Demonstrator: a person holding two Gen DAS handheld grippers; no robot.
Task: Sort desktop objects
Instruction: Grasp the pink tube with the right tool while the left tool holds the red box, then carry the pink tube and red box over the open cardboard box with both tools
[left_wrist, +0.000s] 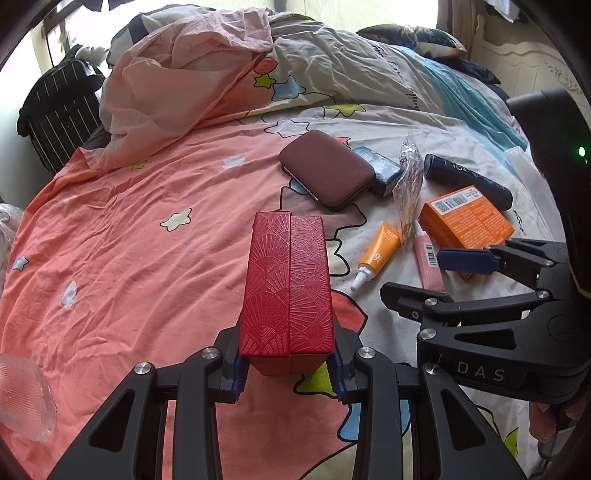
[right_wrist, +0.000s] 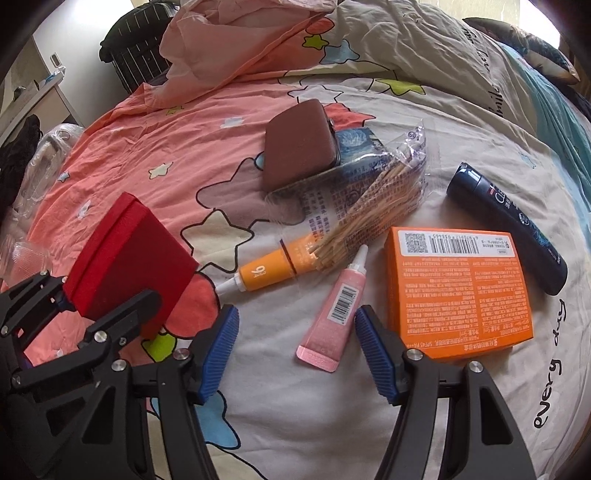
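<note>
**Pink tube lies just ahead of the right tongs**

The pink tube (right_wrist: 334, 314) lies on the bed (right_wrist: 280, 387), long axis along the reach of the spread, empty right tongs (right_wrist: 297, 360). Left tongs (left_wrist: 288, 365) pinch the red box (left_wrist: 288, 288).

Left hand-held gripper (left_wrist: 288, 373) angled downward, pads clamped on a load. Right hand-held gripper (right_wrist: 295, 354) angled downward, jaws apart, gripping nothing.

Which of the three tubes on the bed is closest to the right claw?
The pink tube with the barcode. Its flat end lies between the right claw's open fingers, while the orange tube and dark blue tube lie farther off.
</note>
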